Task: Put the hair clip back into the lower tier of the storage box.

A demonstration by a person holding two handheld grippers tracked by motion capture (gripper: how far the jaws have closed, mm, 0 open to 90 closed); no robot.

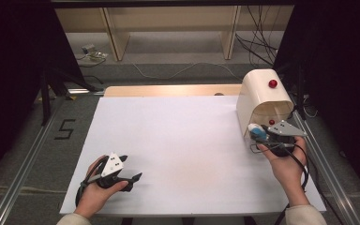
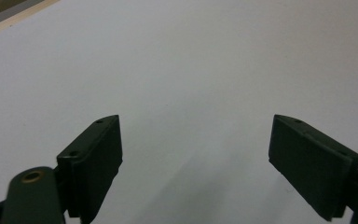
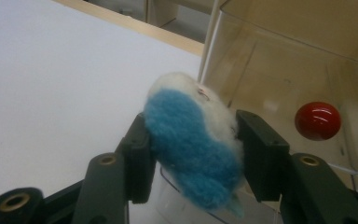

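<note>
2 black pads of the right gripper [image 3: 193,156] clamp the blue-and-white plush toy [image 3: 193,140] at the cream box [image 1: 262,96] opening; ease it in slowly. Left gripper [image 2: 196,163] rests released.

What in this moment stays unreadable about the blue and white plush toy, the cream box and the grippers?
- Plush toy: its lower end is cut off by the bottom edge of the right gripper view; in the high view the right gripper covers most of it.
- Cream box: its interior is shadowed in the high view, so the contents beyond a red knob are unclear.
- Left gripper: its body is cut off by the bottom edge of the left gripper view.
</note>
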